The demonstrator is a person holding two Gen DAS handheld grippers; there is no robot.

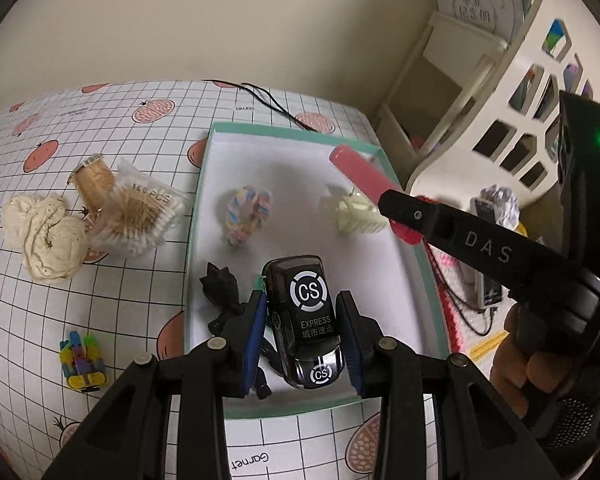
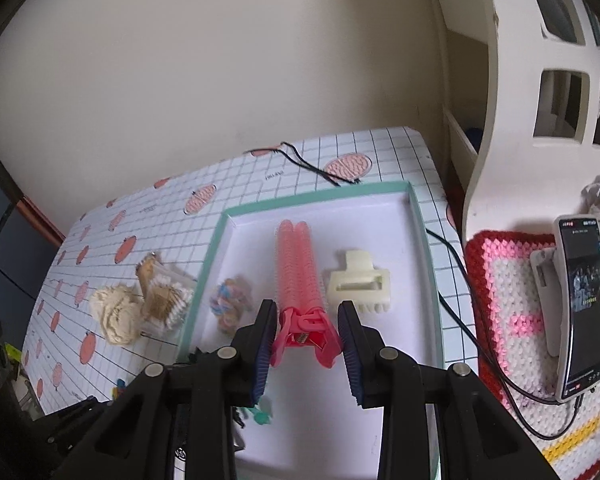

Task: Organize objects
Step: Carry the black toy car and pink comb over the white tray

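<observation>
Left wrist view: left hand-held gripper (image 1: 302, 340) clamped on toy car (image 1: 306, 320), low over tray (image 1: 204, 200) for set-down; right hand-held gripper (image 2: 306, 344) pinches pink clip (image 2: 302, 300) by handles, carrying it trayward

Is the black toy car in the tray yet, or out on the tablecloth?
In. The black toy car sits on the white floor inside the tray, between the left gripper pads.

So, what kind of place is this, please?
Probably a room at home: a table with a fruit-print cloth, a white cut-out shelf unit, and a crocheted mat under a charging phone.
</observation>
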